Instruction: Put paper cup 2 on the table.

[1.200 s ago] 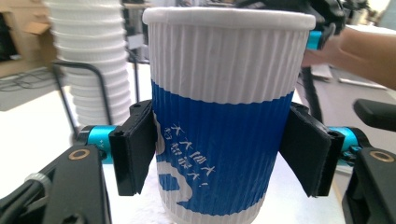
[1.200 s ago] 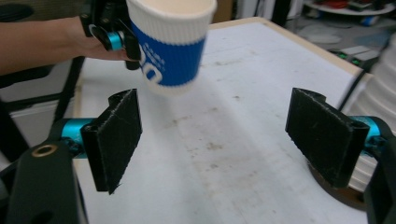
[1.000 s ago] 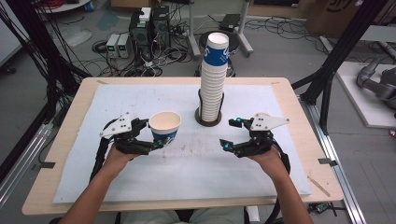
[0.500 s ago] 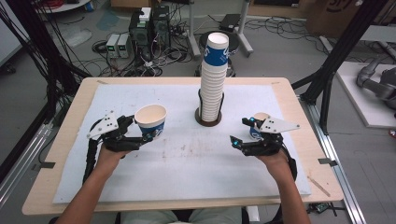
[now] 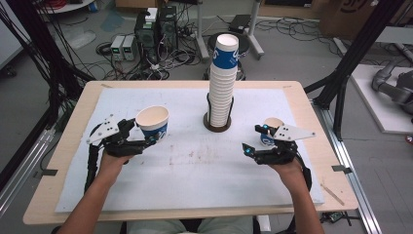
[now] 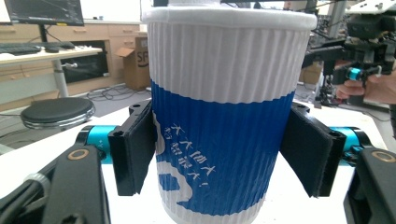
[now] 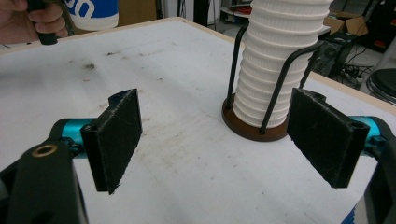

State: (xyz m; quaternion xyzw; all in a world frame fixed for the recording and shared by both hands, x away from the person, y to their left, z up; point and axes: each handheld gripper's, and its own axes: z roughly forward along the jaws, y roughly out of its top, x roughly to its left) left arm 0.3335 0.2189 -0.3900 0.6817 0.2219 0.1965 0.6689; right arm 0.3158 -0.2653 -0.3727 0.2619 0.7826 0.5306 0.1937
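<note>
Between my two hands the tall stack of paper cups point(image 5: 223, 80) stands upright in its black wire holder point(image 5: 217, 123) on the white mat point(image 5: 195, 165), near the table's far edge; nothing lies between it and either gripper. A second small cup point(image 5: 271, 131) sits on the mat just behind my right gripper point(image 5: 252, 139), whose jaws stand wide with nothing between them. My left gripper point(image 5: 148, 135) holds a ribbed paper cup point(image 5: 153, 123) at the mat's left side, upright, mouth open, the pads pressed on its two sides. It is white round the top and blue below, with white printed characters on the blue point(image 6: 187, 149)
</note>
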